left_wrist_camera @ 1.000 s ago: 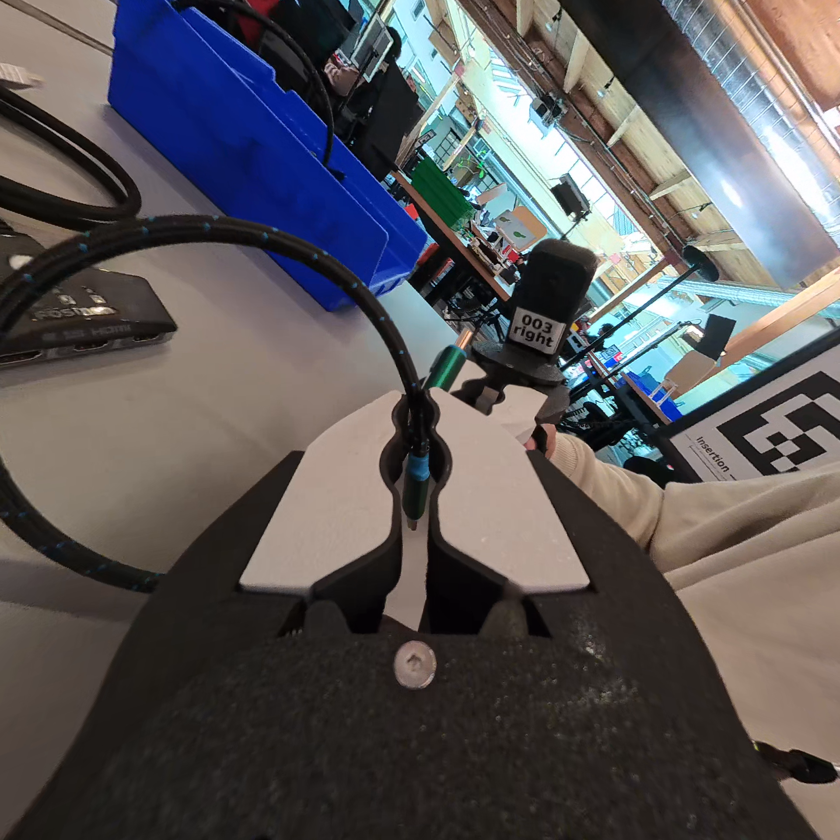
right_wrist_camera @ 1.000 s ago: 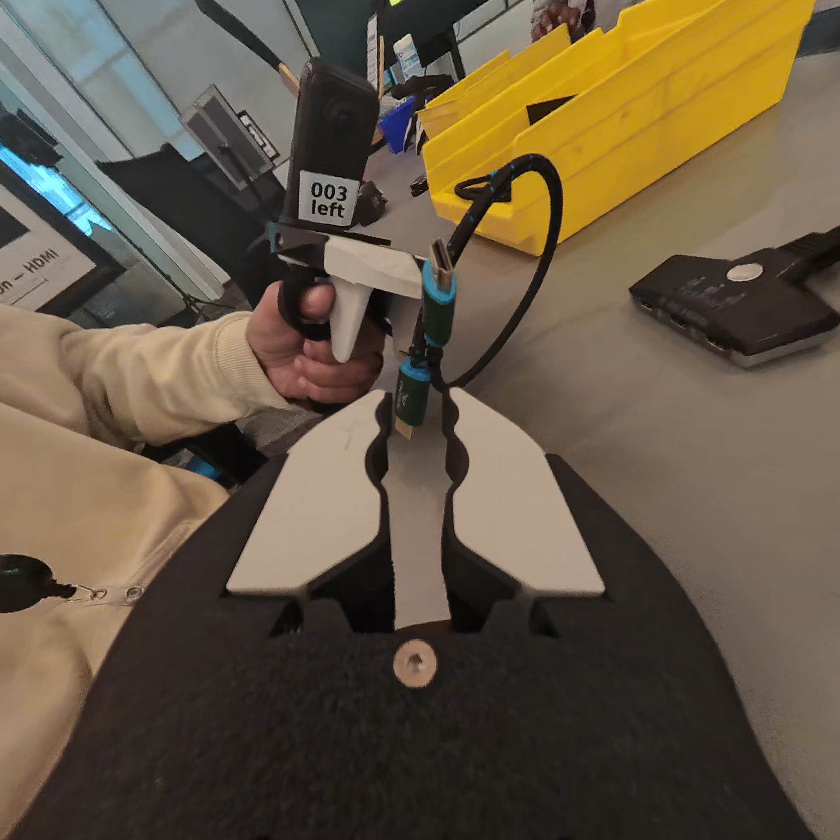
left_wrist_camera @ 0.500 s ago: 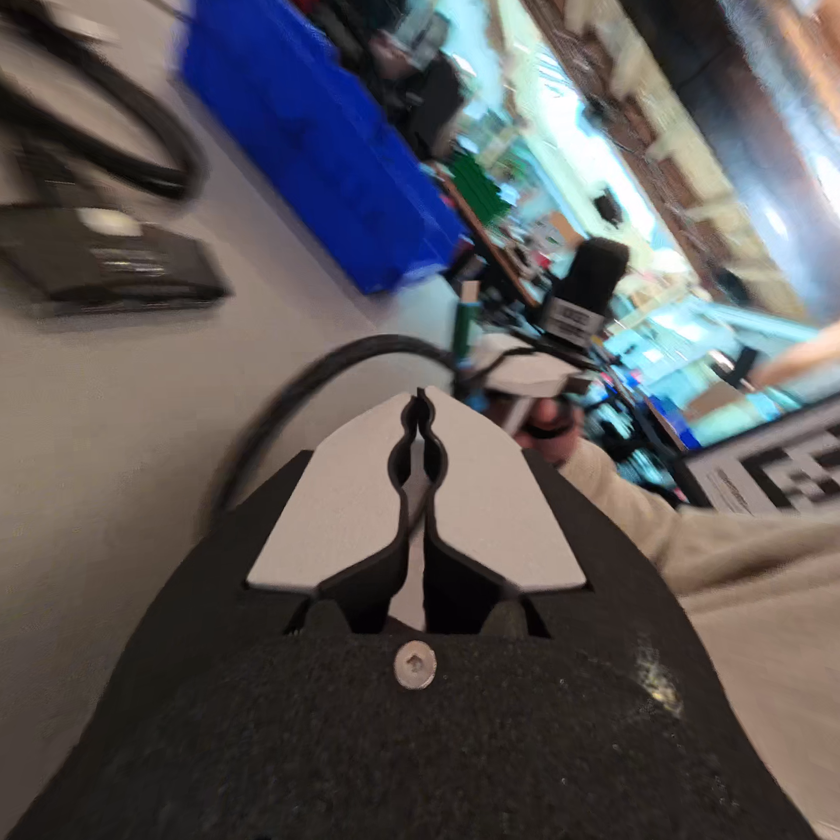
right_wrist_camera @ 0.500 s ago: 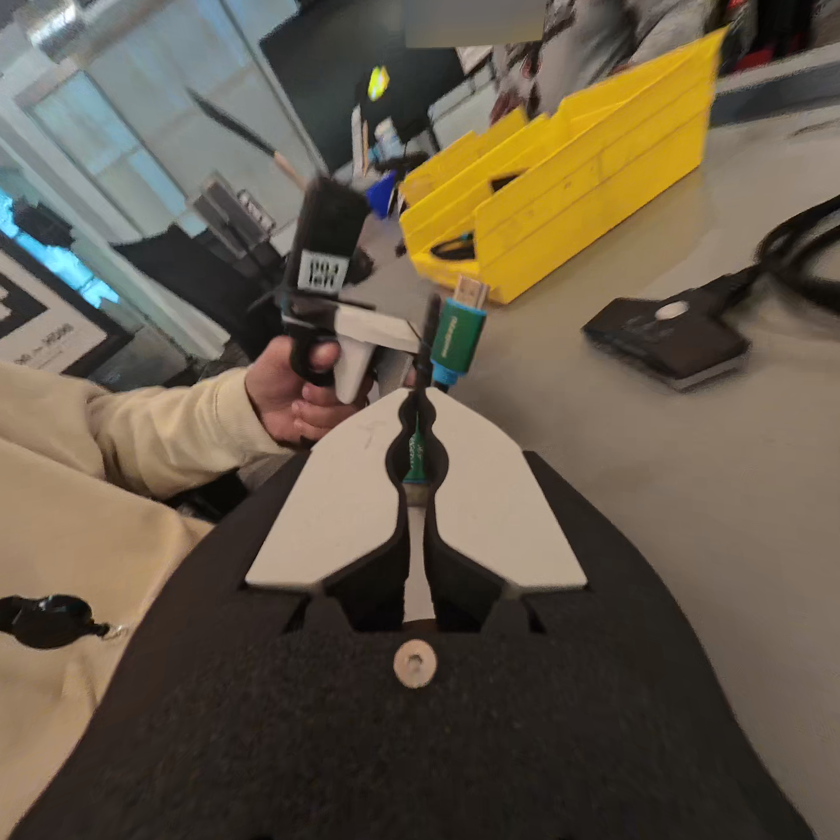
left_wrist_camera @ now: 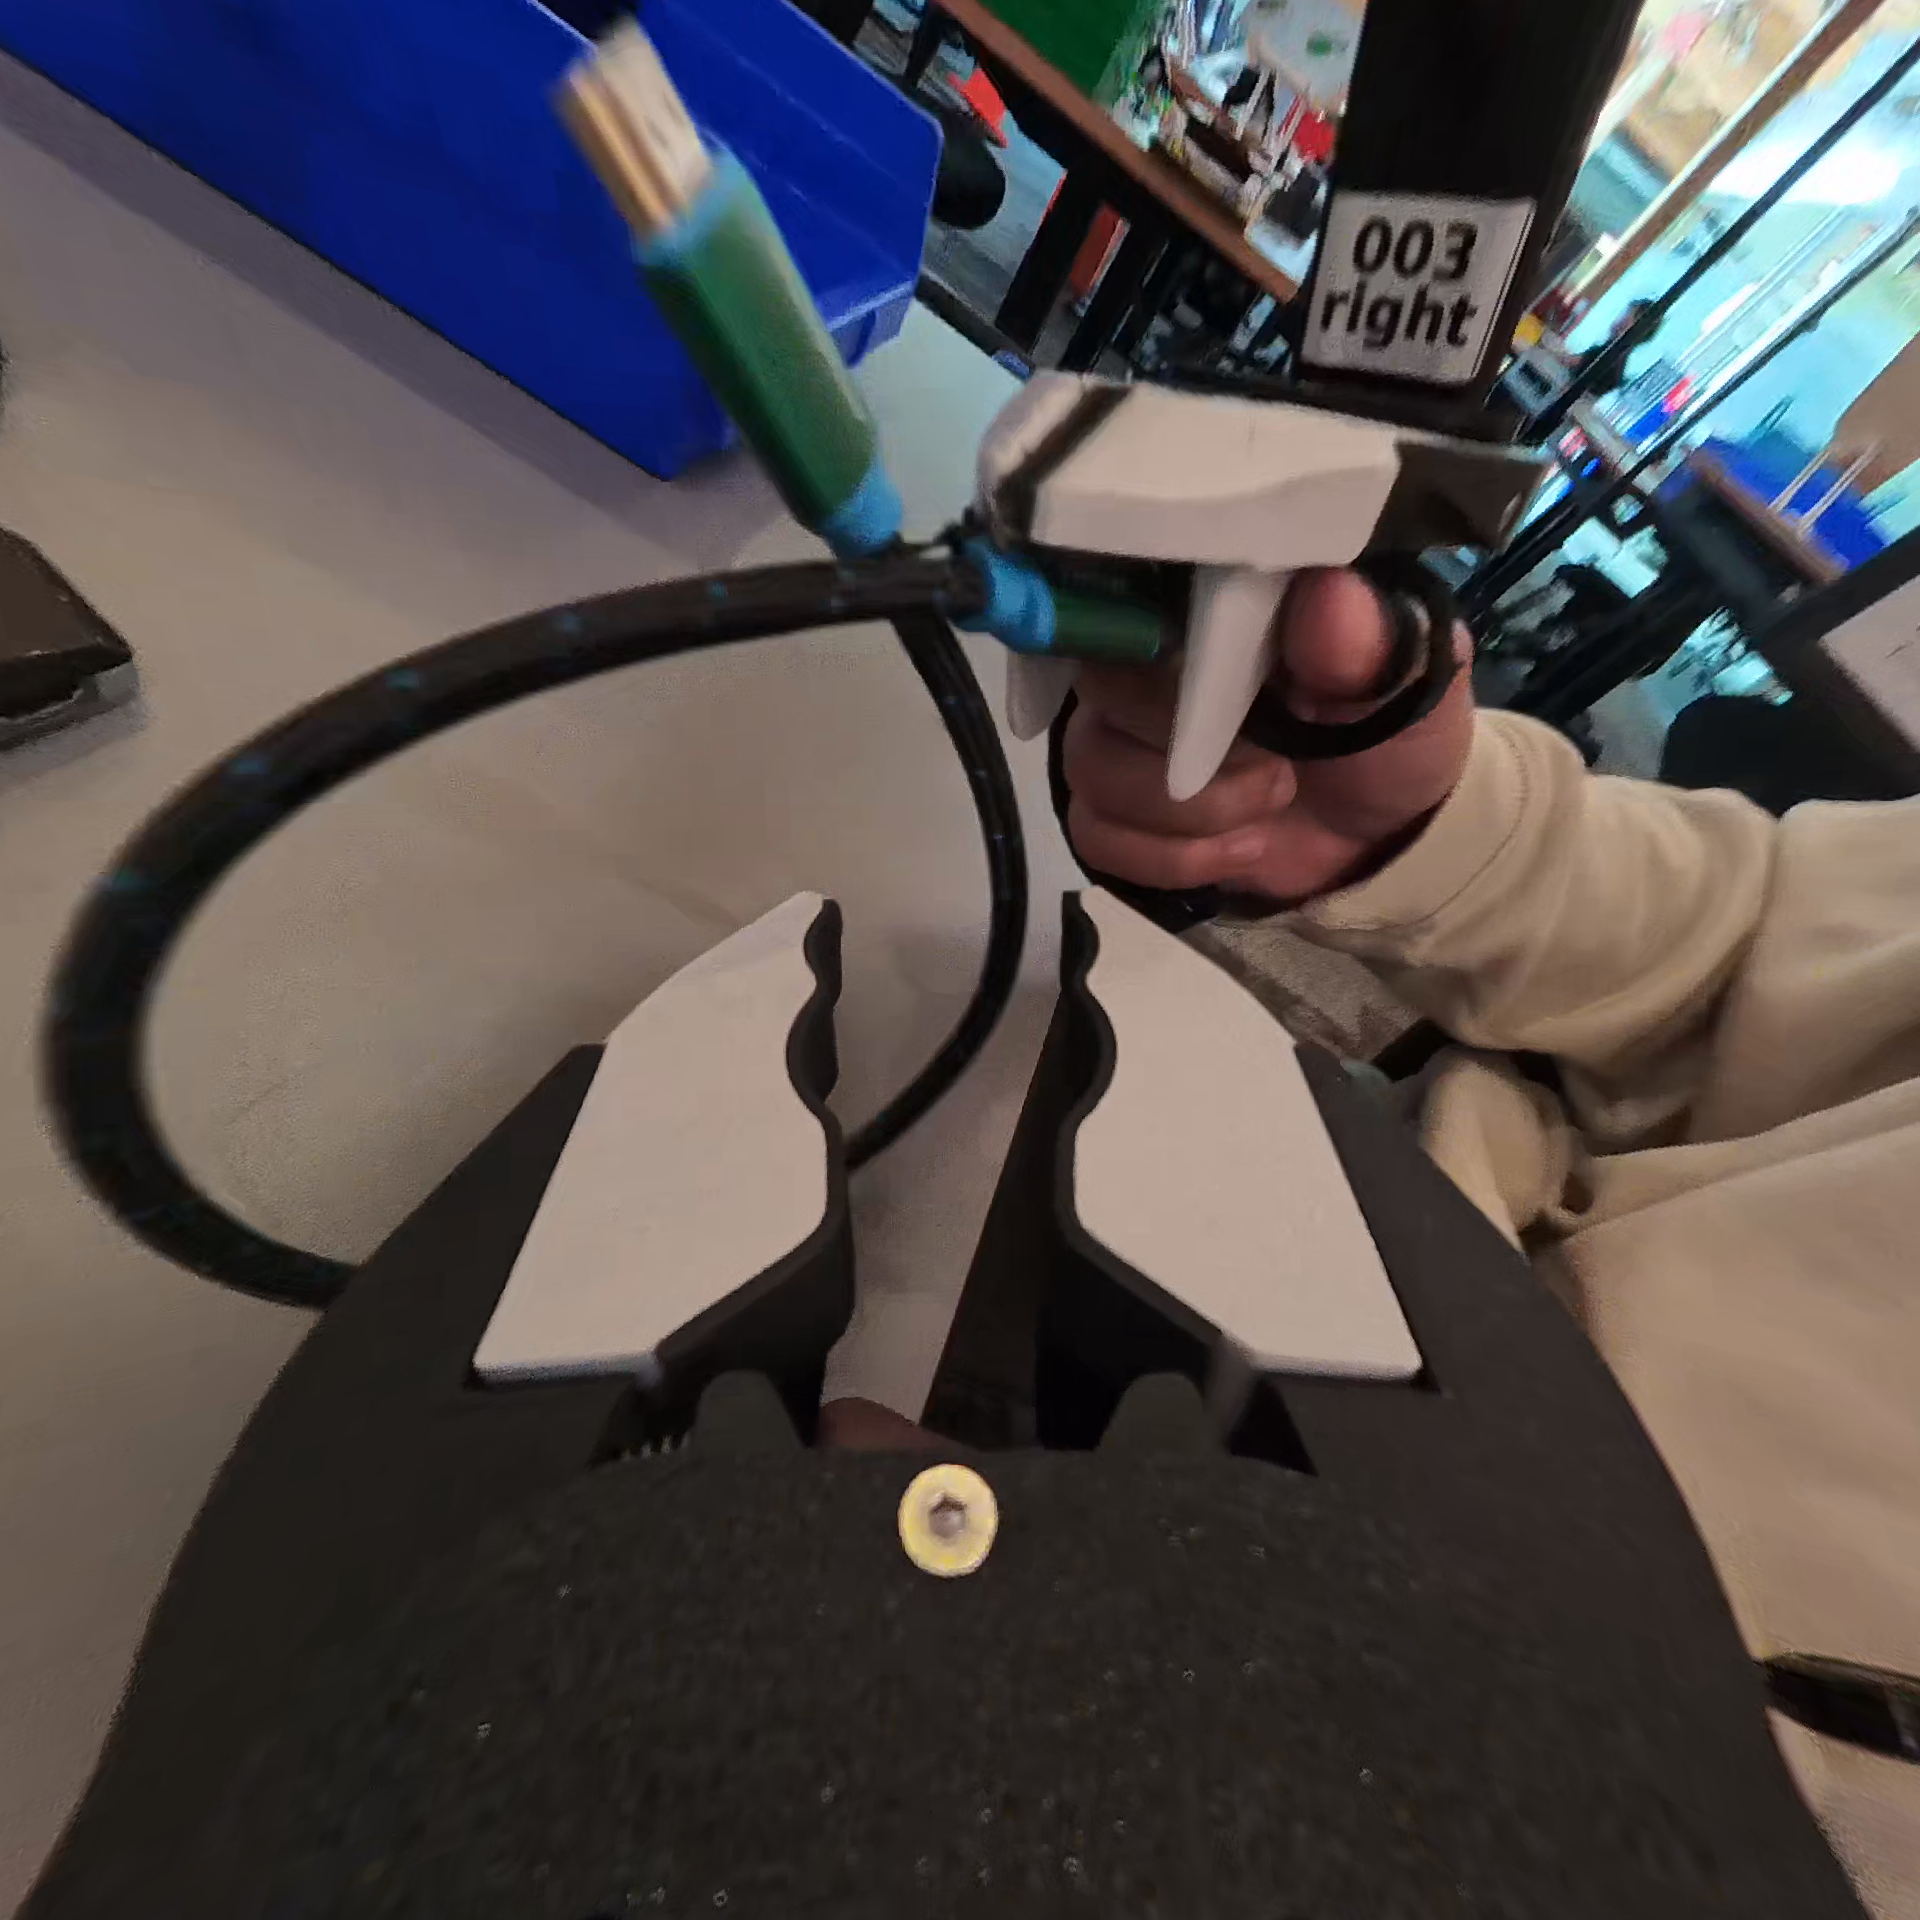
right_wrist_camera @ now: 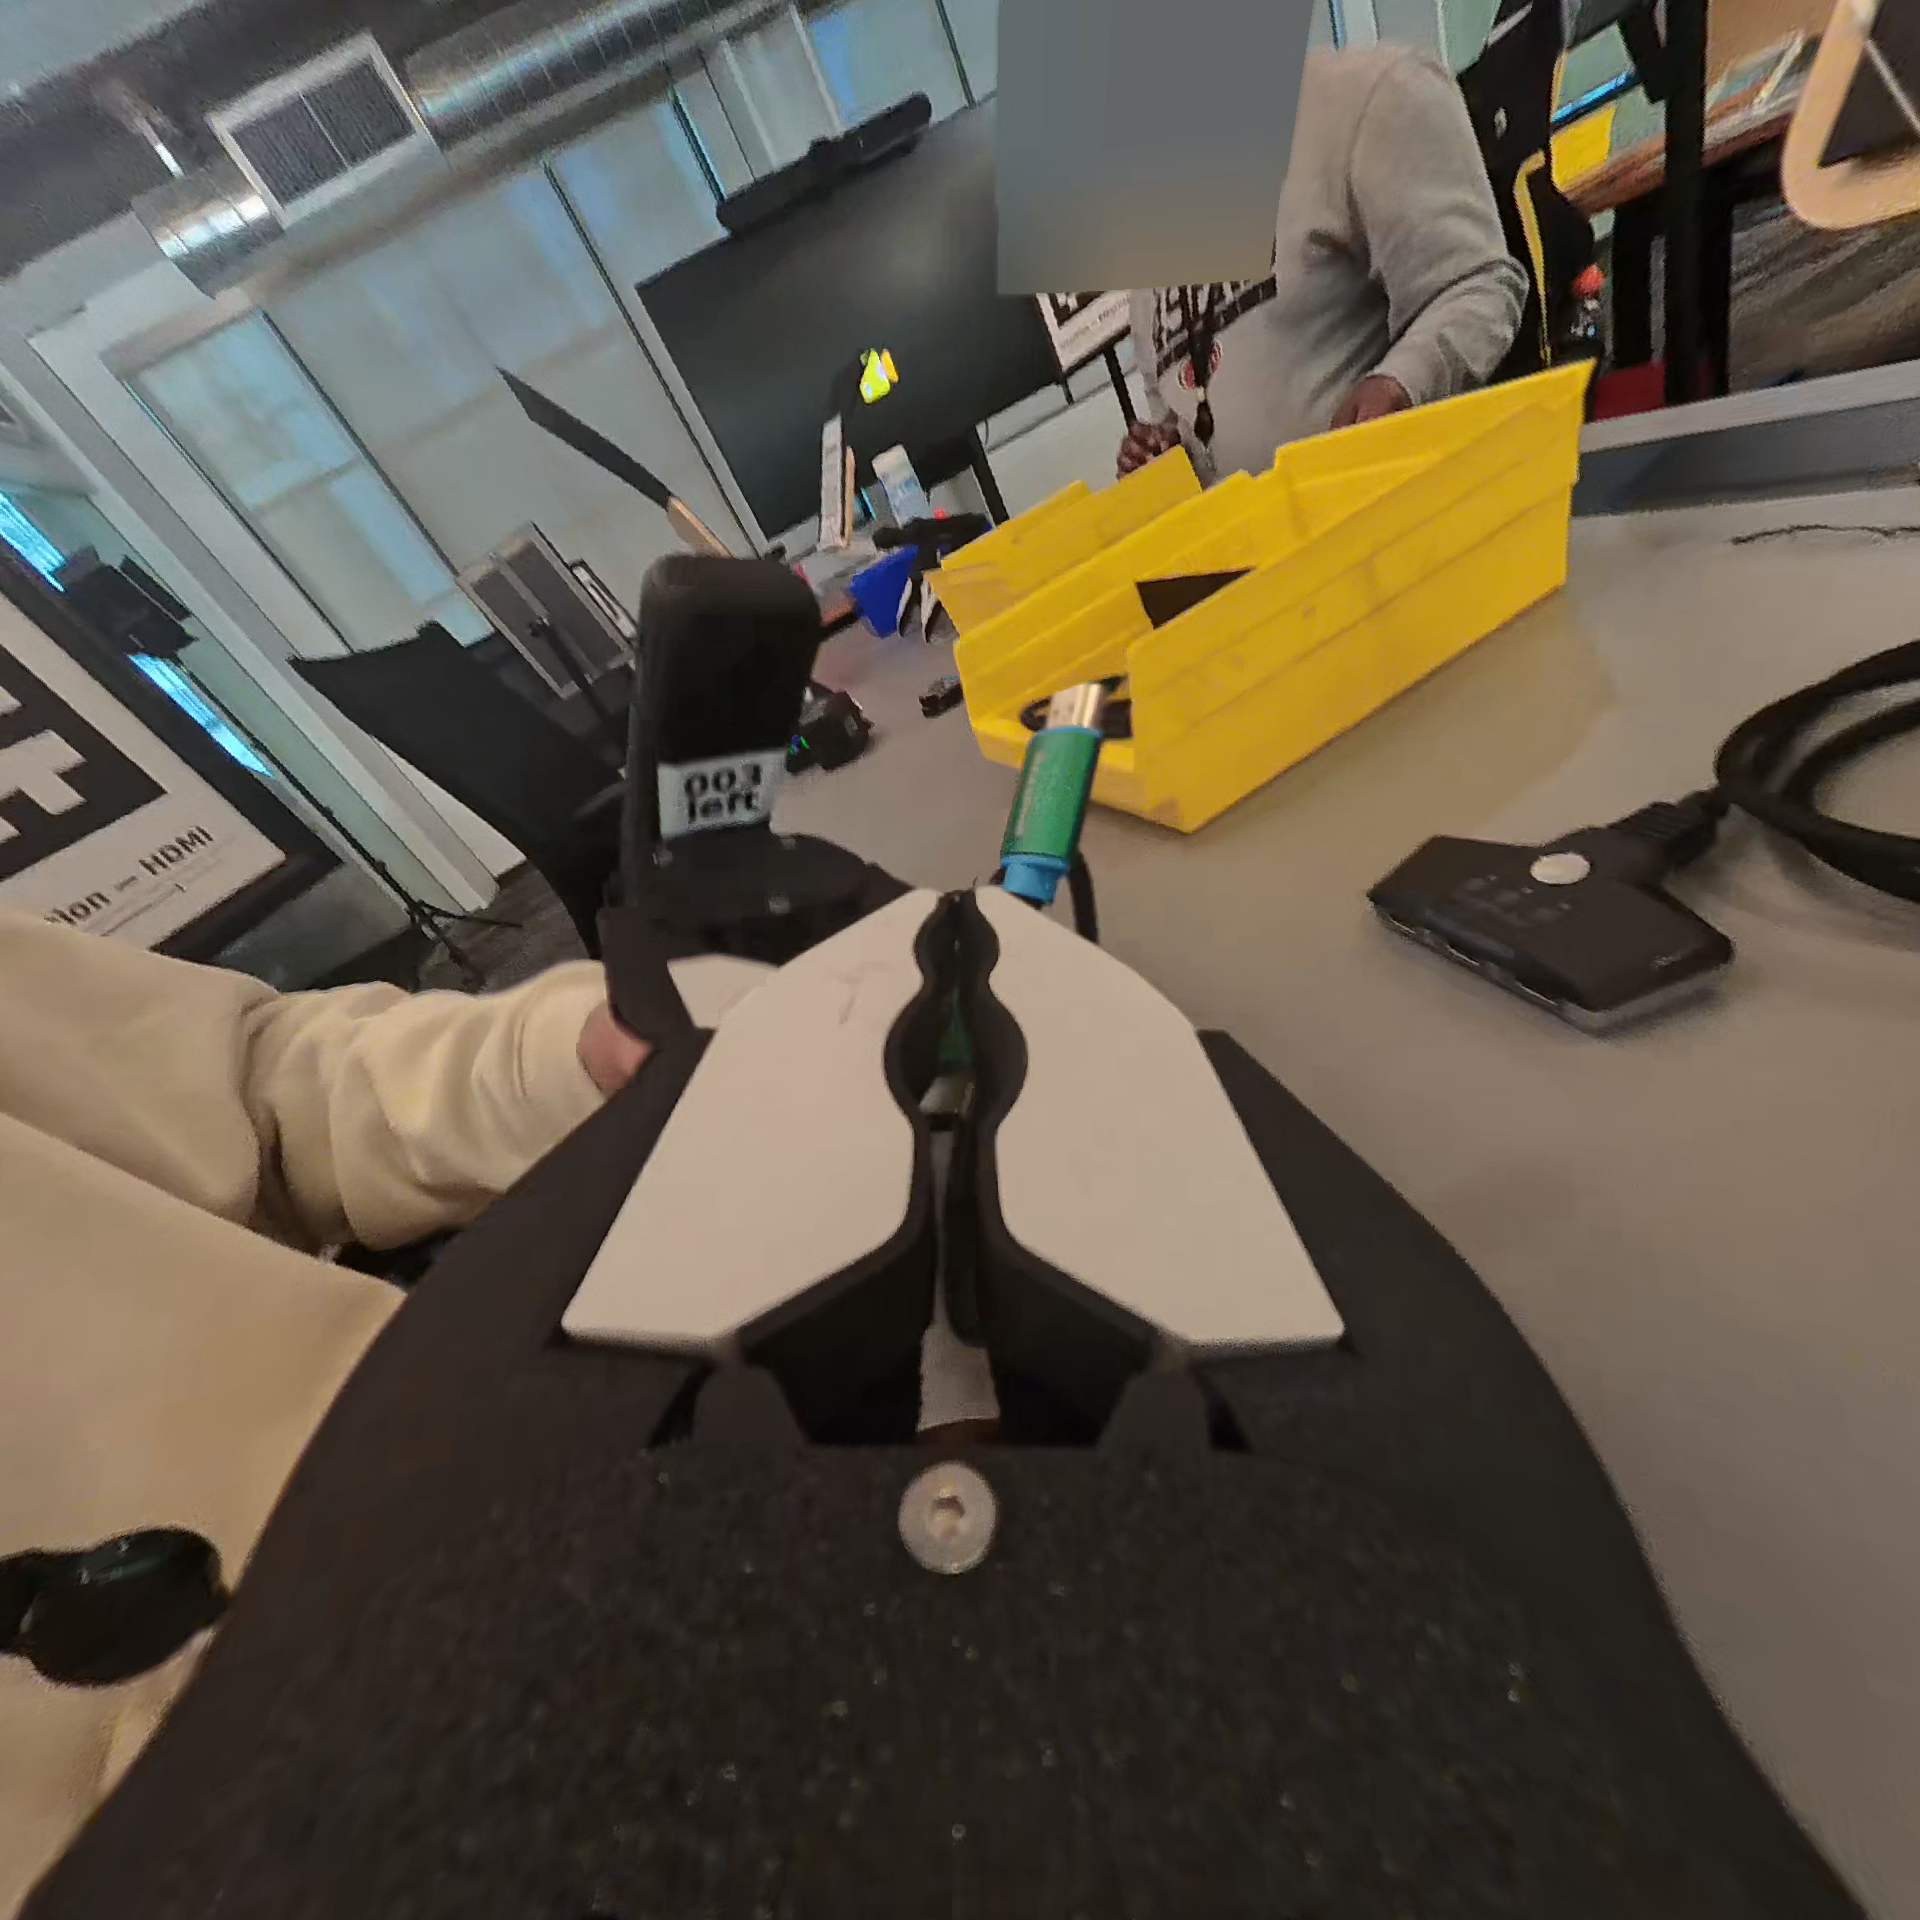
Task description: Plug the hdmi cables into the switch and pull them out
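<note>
Left claw (left_wrist_camera: 945, 914) spread, holds nothing; braided black HDMI cable (left_wrist_camera: 436, 675) loops past its tips at 12 o'clock. Right claw (right_wrist_camera: 961, 904) pressed together, pinching one green HDMI plug (right_wrist_camera: 948, 1039) in its notch. Cable's other green plug (right_wrist_camera: 1049, 800) sticks up at 1 o'clock just past the tips, metal end free. HDMI switch (right_wrist_camera: 1548, 935) lies on grey surface (right_wrist_camera: 1558, 1299) at 3 o'clock, well apart from plugs, thick black cord (right_wrist_camera: 1808, 769) attached. Yellow bin (right_wrist_camera: 1299, 665) behind; blue bin (left_wrist_camera: 416, 208) at 11 o'clock in left view.
</note>
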Motion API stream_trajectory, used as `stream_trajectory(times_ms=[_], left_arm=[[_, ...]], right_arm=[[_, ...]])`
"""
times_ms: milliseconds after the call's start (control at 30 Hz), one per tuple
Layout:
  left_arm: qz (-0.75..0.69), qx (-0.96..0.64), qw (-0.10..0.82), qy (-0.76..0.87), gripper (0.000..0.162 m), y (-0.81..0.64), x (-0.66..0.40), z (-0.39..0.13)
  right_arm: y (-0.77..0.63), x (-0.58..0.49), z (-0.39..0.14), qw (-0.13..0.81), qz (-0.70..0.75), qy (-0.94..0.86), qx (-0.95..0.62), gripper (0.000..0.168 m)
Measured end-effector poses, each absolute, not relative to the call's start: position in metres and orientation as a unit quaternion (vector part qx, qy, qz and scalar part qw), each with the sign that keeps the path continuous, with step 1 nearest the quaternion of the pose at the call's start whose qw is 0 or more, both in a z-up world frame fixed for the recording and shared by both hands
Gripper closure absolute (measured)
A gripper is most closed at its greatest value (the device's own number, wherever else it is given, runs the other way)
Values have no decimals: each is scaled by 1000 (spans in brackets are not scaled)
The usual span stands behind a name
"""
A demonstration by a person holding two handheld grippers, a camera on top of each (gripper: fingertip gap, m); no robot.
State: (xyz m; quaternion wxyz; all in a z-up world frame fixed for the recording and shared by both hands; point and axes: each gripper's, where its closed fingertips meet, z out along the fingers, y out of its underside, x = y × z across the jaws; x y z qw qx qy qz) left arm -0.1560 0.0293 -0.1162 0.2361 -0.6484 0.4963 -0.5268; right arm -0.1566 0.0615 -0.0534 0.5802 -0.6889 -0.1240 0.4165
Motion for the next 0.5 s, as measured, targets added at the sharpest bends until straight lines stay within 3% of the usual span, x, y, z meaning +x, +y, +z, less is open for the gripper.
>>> stream_trajectory(times_ms=[67,167,367,500], left_arm=[[-523,-648,256,491,129,28,-152,-112],[-534,-647,272,472,156,33,-154,-106],[-568,-638,254,454,156,27,-162,-98],[-591,-637,259,422,157,31,-167,-89]], right_arm=[[61,-161,-49,588,426,-110,-678,168],[57,-172,-51,582,436,-123,-675,168],[51,-177,-51,569,457,-141,-669,168],[46,-171,-49,588,382,-197,-685,168]])
